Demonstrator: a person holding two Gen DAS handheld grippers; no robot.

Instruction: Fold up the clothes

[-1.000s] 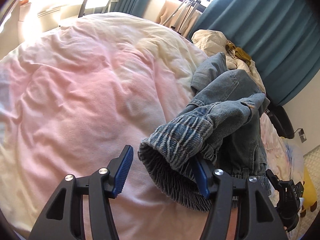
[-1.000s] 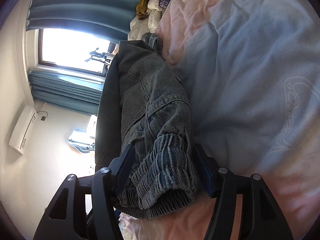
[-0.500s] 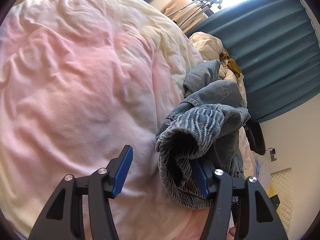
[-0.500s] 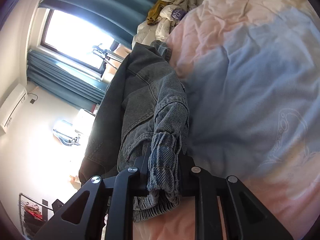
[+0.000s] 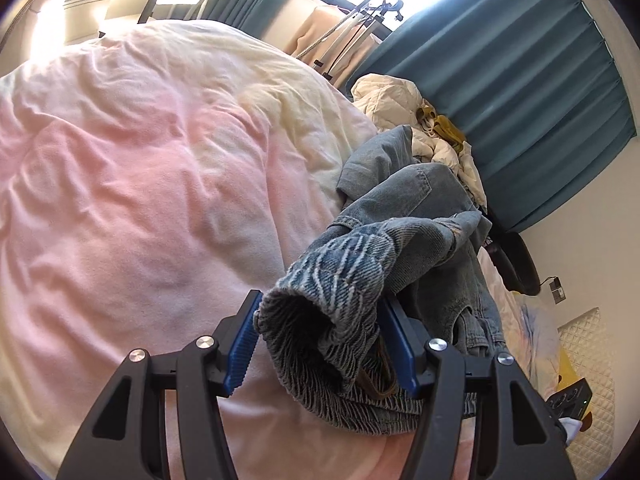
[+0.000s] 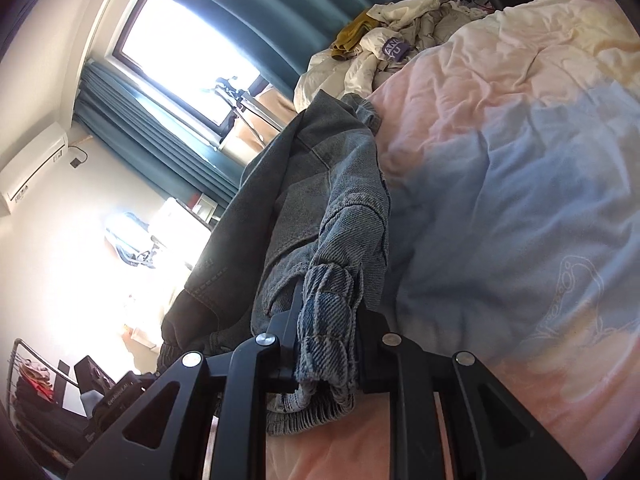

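A blue denim garment (image 5: 420, 216) lies bunched on the pink bedcover (image 5: 140, 200), near its right side. Its ribbed elastic band (image 5: 336, 280) sits between the fingers of my left gripper (image 5: 320, 344). Those jaws stand wide open, and the band fills most of the gap without being pinched. In the right wrist view the same garment (image 6: 320, 184) hangs raised off the pink and blue cover (image 6: 500, 200). My right gripper (image 6: 330, 320) is shut on another bunched stretch of that elastic band (image 6: 328, 312).
A heap of cream and mustard clothes (image 5: 400, 100) lies at the far end of the bed, under teal curtains (image 5: 500, 60). A metal stand (image 5: 360, 12) is by the window. A black chair (image 5: 516, 256) stands beside the bed. An air conditioner (image 6: 32, 168) hangs on the wall.
My right gripper's jaws closed on the elastic band, then rose and rolled with it. The band, earlier against only one left finger, now sits between both left fingers.
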